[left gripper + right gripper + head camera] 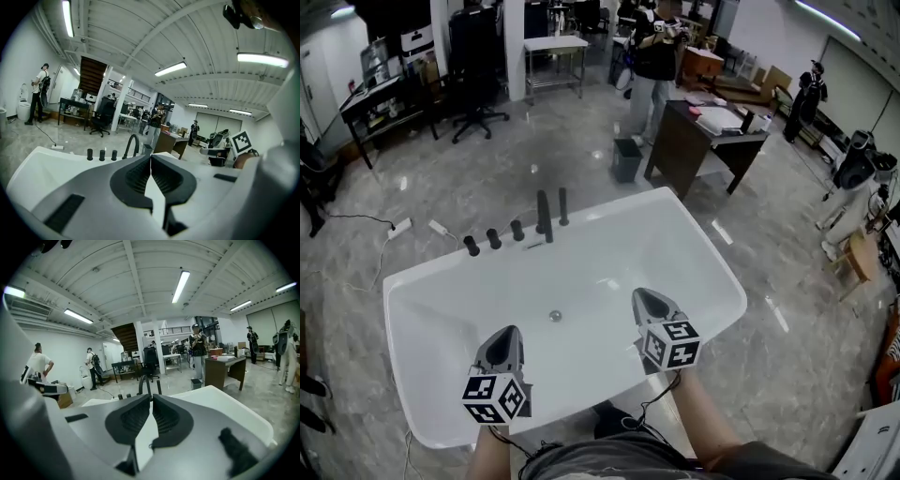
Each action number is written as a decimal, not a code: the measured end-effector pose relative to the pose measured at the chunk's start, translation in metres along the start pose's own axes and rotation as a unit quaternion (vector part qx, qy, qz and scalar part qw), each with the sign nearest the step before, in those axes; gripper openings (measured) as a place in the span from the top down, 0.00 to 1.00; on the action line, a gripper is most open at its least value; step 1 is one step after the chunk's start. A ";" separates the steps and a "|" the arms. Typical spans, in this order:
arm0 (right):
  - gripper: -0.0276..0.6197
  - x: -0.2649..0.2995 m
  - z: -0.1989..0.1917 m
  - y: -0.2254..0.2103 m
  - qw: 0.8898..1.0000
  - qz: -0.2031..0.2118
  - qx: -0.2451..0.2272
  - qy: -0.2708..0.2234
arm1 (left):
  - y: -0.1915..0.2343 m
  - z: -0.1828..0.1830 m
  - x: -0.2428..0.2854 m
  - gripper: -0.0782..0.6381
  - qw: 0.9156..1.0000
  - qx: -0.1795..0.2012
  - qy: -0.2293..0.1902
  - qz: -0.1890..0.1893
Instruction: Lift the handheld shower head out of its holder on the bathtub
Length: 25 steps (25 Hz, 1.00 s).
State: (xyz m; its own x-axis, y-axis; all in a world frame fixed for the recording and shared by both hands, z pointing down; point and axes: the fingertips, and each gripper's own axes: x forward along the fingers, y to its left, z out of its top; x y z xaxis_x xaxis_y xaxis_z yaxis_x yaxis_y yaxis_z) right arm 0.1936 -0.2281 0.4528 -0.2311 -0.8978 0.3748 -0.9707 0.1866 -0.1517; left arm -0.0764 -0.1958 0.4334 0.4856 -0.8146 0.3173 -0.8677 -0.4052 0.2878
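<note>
Closed, empty left tongs (506,339) and right tongs (647,302) are being held over the bathtub (712,272); the shower head (563,206) is seemingly being approached, with opening needed next.

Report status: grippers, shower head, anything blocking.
Left hand-held gripper and right hand-held gripper shut, empty, above white bathtub. Slim black handheld shower head upright at far rim, untouched. Path clear.

Holder (563,223) of shower head (563,202) indistinct
</note>
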 end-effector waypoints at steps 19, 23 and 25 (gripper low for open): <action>0.91 0.193 0.031 -0.085 0.996 0.080 -0.016 0.023 | 0.007 0.038 0.175 0.87 0.997 -0.012 -0.012 0.069; 0.91 0.228 0.032 -0.087 0.995 0.095 -0.020 0.022 | 0.009 0.043 0.204 0.87 0.997 -0.013 -0.014 0.072; 0.91 0.245 0.030 -0.086 0.994 0.102 -0.023 0.023 | 0.013 0.044 0.217 0.87 0.997 -0.017 -0.015 0.073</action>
State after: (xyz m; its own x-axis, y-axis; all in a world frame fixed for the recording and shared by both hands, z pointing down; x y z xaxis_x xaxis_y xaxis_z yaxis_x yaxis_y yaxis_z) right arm 0.2221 -0.4755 0.5303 -0.4248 -0.8209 0.3816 -0.9052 0.3816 -0.1868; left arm 0.0132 -0.3958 0.4667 0.3508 -0.8761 0.3308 -0.9246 -0.2680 0.2708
